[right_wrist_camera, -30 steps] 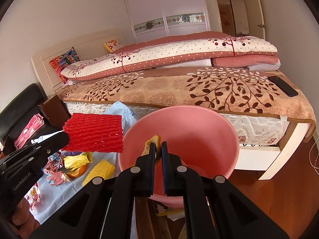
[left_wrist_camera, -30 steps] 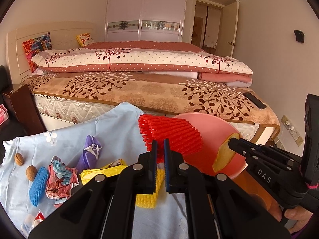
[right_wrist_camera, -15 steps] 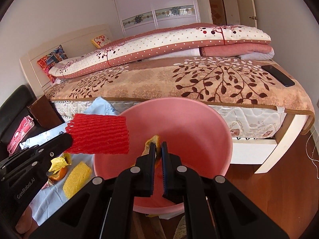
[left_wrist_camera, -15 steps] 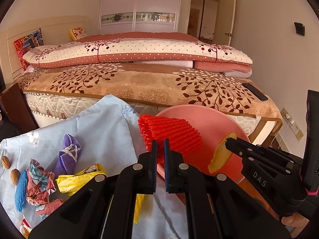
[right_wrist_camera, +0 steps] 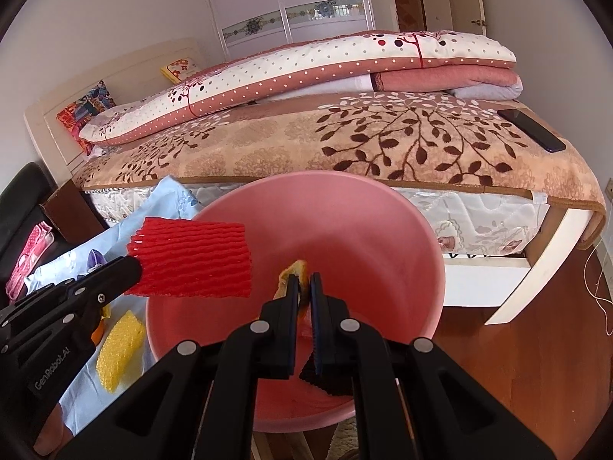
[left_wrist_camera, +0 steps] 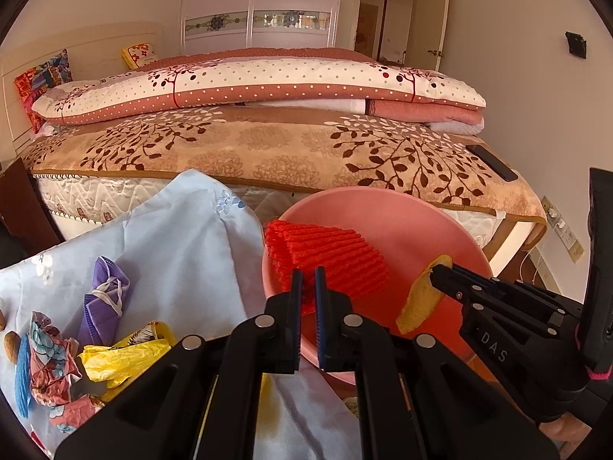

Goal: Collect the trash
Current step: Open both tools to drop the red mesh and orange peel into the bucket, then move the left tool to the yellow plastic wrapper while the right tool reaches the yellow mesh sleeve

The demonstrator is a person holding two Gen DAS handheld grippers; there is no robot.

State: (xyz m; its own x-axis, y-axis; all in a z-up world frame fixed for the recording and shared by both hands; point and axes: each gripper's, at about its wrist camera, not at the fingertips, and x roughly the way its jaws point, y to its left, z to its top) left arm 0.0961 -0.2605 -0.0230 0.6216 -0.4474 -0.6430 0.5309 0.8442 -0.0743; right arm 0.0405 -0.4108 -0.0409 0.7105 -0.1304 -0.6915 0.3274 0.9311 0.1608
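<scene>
A pink basin (left_wrist_camera: 387, 211) (right_wrist_camera: 390, 222) stands between the cloth-covered table and the bed. My left gripper (left_wrist_camera: 308, 274) is shut on a red foam net (left_wrist_camera: 329, 257) (right_wrist_camera: 191, 260) and holds it over the basin's left rim. My right gripper (right_wrist_camera: 302, 280) is shut on a yellow peel (right_wrist_camera: 293, 274) (left_wrist_camera: 419, 299) and holds it above the basin's inside. A dark scrap (right_wrist_camera: 325, 379) lies in the basin.
A light blue cloth (left_wrist_camera: 172, 237) carries a purple mask (left_wrist_camera: 101, 299), a yellow bag (left_wrist_camera: 118, 356), crumpled wrappers (left_wrist_camera: 49, 356), a blue net (left_wrist_camera: 21, 368) and nuts (left_wrist_camera: 11, 341). A yellow foam net (right_wrist_camera: 118, 349) lies near the basin. A phone (right_wrist_camera: 532, 130) rests on the bed.
Both grippers moved toward the basin with their loads. The red net now hangs over the basin's rim, and the peel sits deeper over its inside.
</scene>
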